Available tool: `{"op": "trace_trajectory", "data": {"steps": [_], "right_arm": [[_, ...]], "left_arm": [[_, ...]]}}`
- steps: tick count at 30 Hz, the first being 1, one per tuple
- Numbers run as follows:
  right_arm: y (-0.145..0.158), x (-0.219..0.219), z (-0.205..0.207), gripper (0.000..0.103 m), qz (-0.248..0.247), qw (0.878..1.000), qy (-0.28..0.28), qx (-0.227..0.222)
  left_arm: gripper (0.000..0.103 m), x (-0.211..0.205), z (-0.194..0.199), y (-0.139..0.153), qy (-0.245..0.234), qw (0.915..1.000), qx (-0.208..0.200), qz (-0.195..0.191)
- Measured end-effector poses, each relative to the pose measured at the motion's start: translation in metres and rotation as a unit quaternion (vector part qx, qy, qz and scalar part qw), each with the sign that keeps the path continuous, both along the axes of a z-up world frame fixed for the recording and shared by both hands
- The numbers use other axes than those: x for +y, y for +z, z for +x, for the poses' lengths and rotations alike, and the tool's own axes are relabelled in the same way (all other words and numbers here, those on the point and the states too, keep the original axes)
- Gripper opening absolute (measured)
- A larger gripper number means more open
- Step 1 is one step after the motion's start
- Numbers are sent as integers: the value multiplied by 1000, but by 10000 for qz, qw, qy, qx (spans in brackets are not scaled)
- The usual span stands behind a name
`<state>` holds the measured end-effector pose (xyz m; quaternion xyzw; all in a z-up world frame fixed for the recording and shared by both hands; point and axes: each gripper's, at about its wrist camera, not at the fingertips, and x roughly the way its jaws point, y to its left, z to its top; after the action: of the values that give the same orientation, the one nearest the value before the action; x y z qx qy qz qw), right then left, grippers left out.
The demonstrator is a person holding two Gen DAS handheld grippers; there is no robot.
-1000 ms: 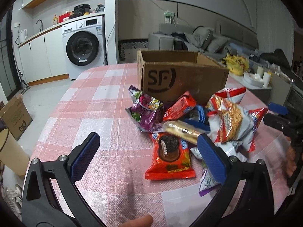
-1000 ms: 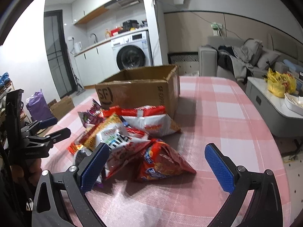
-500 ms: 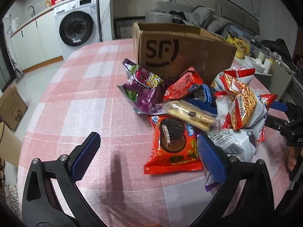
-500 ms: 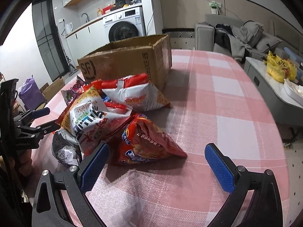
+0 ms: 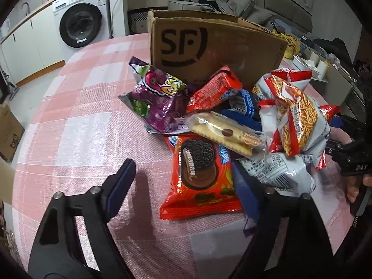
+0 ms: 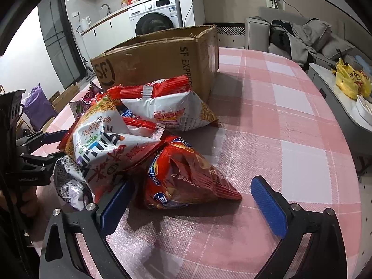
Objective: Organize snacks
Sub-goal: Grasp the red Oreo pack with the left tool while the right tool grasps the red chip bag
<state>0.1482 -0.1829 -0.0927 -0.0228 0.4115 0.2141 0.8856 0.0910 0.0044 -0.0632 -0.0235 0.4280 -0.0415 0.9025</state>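
Observation:
A pile of snack packets lies on the pink checked tablecloth (image 5: pixel 76 139) in front of an open SF cardboard box (image 5: pixel 209 48). My left gripper (image 5: pixel 183 179) is open, low over the table, its fingers either side of a red Oreo packet (image 5: pixel 200 169). Behind it lie a biscuit pack (image 5: pixel 225 134), a purple bag (image 5: pixel 158 100) and a noodle-snack bag (image 5: pixel 297 118). My right gripper (image 6: pixel 193 193) is open around a red chip bag (image 6: pixel 183 176). The box also shows in the right wrist view (image 6: pixel 158 62).
A white-and-red bag (image 6: pixel 172 109) leans against the box. A side table with a yellow bag (image 6: pixel 351 81) stands off the table's right edge. A washing machine (image 5: pixel 81 16) and a sofa (image 6: pixel 302 34) are behind.
Both grippers have moved forward and down toward the pile. The left one now straddles the Oreo packet and the right one straddles the red chip bag. Both stay open.

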Motion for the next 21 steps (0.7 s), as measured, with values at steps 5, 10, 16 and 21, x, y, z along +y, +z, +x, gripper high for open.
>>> {"op": "trace_trajectory", "data": {"steps": [5, 10, 16, 21], "right_arm": [[-4, 3, 11, 90, 43, 9999, 26, 138], [-4, 3, 11, 78, 110, 9999, 15, 85], [1, -11, 4, 63, 369, 9993, -54, 63], [4, -27, -7, 56, 441, 9987, -265, -34]], "left_arm": [[46, -5, 4, -6, -192, 9998, 50, -84], [43, -8, 1, -6, -284, 9995, -4, -143], [43, -12, -5, -2, -329, 9992, -63, -226], [43, -9, -16, 3, -315, 9990, -166, -275]]}}
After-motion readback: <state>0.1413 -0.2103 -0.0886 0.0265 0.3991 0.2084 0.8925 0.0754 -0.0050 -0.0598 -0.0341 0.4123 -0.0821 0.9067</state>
